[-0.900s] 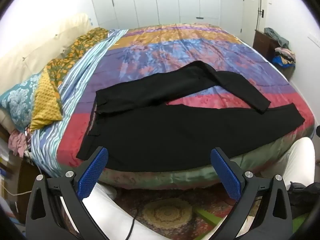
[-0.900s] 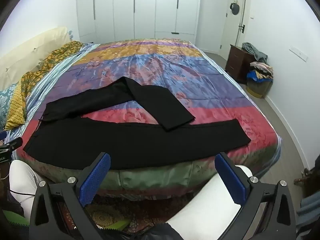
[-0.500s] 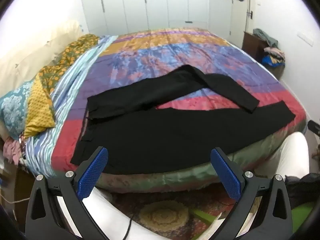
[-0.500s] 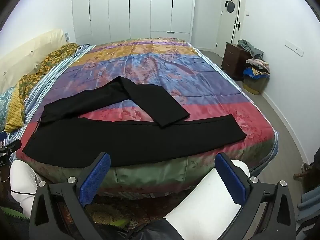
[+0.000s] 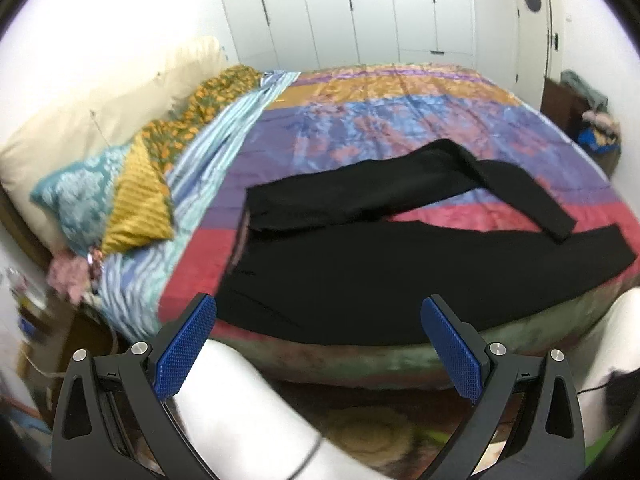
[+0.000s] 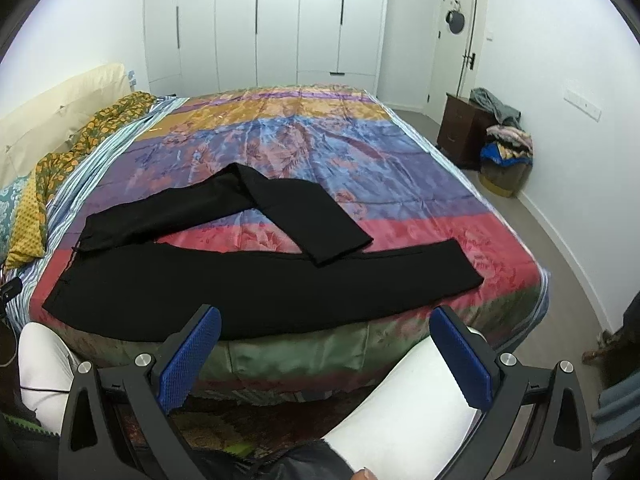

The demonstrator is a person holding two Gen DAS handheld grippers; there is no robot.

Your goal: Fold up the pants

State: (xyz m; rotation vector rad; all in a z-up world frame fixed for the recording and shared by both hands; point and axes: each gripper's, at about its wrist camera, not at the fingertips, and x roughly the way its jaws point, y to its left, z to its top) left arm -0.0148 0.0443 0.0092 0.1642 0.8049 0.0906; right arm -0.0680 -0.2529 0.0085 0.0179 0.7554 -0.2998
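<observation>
Black pants [image 5: 360, 272] lie spread on the bed near its front edge, waist to the left. The near leg lies straight to the right. The far leg [image 6: 280, 200] is bent back on itself, its cuff resting near the straight leg. My left gripper [image 5: 318, 320] is open and empty, held off the bed's front edge near the waist end. My right gripper [image 6: 326, 332] is open and empty, off the front edge near the pants' middle [image 6: 260, 288]. Neither touches the cloth.
The bed has a striped multicoloured cover [image 6: 320, 136]. Pillows [image 5: 120, 200] lie at its left end. White-trousered knees [image 6: 400, 408] stand between me and the bed. A dark nightstand [image 6: 460, 132] and a basket of clothes [image 6: 504, 160] stand by the right wall. White wardrobes [image 6: 260, 20] are behind.
The left gripper's view has swung left and closer toward the waist end, with motion blur. The right gripper has shifted only slightly. The pants have not moved. Both grippers stay open.
</observation>
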